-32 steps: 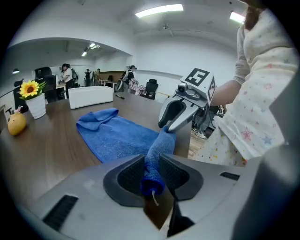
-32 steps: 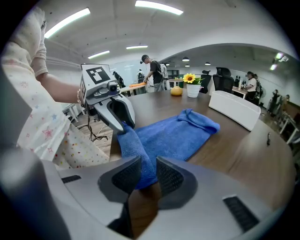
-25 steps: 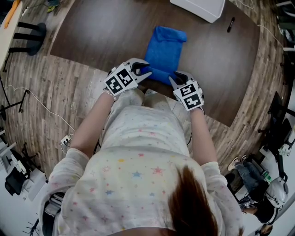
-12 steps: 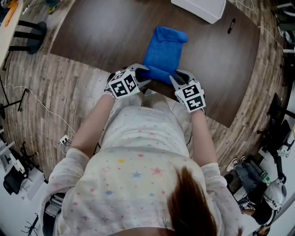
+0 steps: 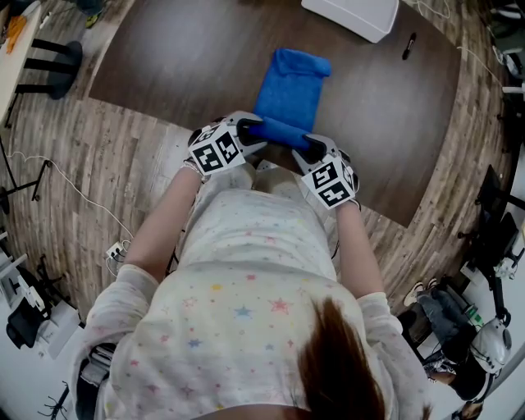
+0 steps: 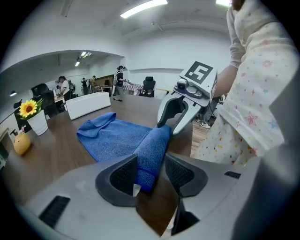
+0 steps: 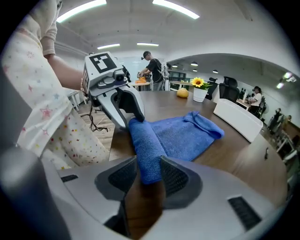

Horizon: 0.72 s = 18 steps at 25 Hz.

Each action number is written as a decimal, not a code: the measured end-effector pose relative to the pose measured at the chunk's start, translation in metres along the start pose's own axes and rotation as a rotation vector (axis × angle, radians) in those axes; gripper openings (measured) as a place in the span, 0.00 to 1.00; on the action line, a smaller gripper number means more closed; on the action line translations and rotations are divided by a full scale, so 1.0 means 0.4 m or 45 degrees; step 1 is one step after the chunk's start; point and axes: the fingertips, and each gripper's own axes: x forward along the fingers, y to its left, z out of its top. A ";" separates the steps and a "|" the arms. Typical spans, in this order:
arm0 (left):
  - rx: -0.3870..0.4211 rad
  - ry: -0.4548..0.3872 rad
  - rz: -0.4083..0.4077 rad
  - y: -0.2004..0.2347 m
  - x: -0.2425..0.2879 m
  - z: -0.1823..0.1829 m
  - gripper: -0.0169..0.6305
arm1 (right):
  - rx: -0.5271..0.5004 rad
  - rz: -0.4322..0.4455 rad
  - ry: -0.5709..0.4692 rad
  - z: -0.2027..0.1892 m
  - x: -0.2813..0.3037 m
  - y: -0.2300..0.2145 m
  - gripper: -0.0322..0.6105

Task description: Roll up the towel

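At frame centre | right gripper (image 5: 308,148) is clamping the towel roll (image 5: 281,131), anchoring it | left gripper (image 5: 253,128), jaws just opened apart, is straddling it, likely regripping

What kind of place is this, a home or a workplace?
Most likely an open-plan office: black office chairs stand in the background, strip lights run along the ceiling, and a person stands farther back. A potted sunflower sits on the long wooden table.

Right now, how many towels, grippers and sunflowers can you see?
Towel: 1
Grippers, left gripper and right gripper: 2
Sunflower: 1
Total: 4
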 end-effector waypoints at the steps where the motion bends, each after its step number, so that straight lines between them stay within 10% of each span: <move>1: 0.019 0.021 -0.004 0.000 0.003 -0.006 0.29 | -0.016 -0.008 0.012 -0.002 0.005 -0.005 0.29; 18: 0.062 0.063 -0.076 -0.092 -0.006 -0.042 0.15 | -0.129 0.123 0.102 -0.032 -0.035 0.081 0.21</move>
